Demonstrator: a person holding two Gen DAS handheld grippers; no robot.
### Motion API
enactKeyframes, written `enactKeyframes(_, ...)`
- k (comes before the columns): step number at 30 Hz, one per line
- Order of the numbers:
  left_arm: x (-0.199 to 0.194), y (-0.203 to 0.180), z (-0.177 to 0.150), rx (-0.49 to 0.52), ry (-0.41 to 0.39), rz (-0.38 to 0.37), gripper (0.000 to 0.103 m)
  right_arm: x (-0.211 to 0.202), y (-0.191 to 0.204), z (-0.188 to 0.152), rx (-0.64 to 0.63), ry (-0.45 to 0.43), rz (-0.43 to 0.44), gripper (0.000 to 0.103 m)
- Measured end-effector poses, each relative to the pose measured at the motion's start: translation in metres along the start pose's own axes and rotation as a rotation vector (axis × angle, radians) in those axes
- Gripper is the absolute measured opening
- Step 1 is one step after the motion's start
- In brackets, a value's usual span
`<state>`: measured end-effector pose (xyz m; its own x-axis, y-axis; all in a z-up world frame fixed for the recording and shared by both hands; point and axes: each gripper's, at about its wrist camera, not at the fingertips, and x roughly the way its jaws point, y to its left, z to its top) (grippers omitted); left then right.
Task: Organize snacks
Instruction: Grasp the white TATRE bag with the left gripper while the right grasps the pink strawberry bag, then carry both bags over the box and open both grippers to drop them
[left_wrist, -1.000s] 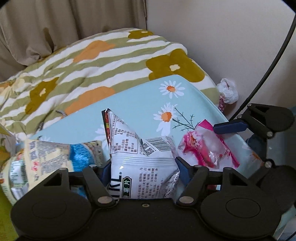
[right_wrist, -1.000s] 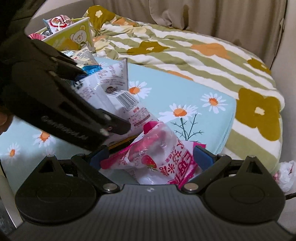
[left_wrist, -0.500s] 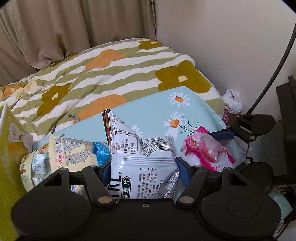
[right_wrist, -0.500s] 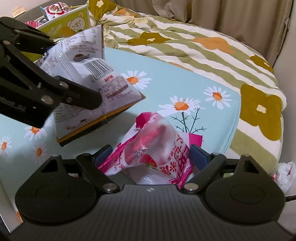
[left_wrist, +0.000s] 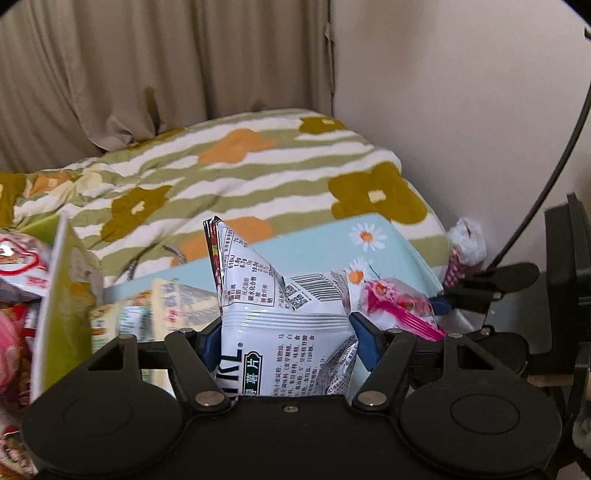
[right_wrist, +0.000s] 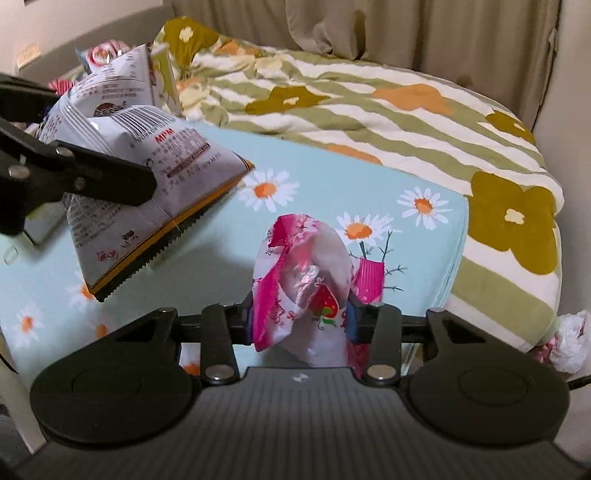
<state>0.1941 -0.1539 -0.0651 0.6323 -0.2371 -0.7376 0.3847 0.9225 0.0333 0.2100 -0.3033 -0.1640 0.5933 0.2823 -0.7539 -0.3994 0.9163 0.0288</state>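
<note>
Change since earlier frame: right gripper (right_wrist: 300, 320) jaws have just closed onto the pink strawberry packet (right_wrist: 308, 291); left gripper (left_wrist: 284, 334) has lifted its white chip bag (left_wrist: 280, 321) off the daisy cloth (right_wrist: 332, 192).
Right gripper: pinching the pink packet low over the cloth.
Left gripper: clamped on the white bag, held in the air.
Surroundings: yellow-green box (left_wrist: 61, 291) of snacks at left; striped floral blanket (left_wrist: 236, 177) behind.

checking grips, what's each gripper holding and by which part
Left gripper: white chip bag, by its lower half. Right gripper: pink snack pack, just closed across its lower middle.
</note>
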Motion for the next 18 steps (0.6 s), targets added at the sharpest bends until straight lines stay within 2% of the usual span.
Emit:
enactKeyframes(5,-0.033,0.018,0.004,-0.04,-0.065,0.046,0.072,-0.028,0.014,0.016,0.004,-0.056,0.007,0.057)
enactKeyframes(10,-0.069,0.045,0.006,-0.111,-0.13,0.106,0.072,-0.059,0.033,0.046,-0.022,-0.145,0.032,0.057)
enactKeyframes(18,-0.126,0.104,-0.002,-0.188,-0.219,0.219,0.072,-0.096,0.09,0.106,-0.068,-0.263,0.146,0.057)
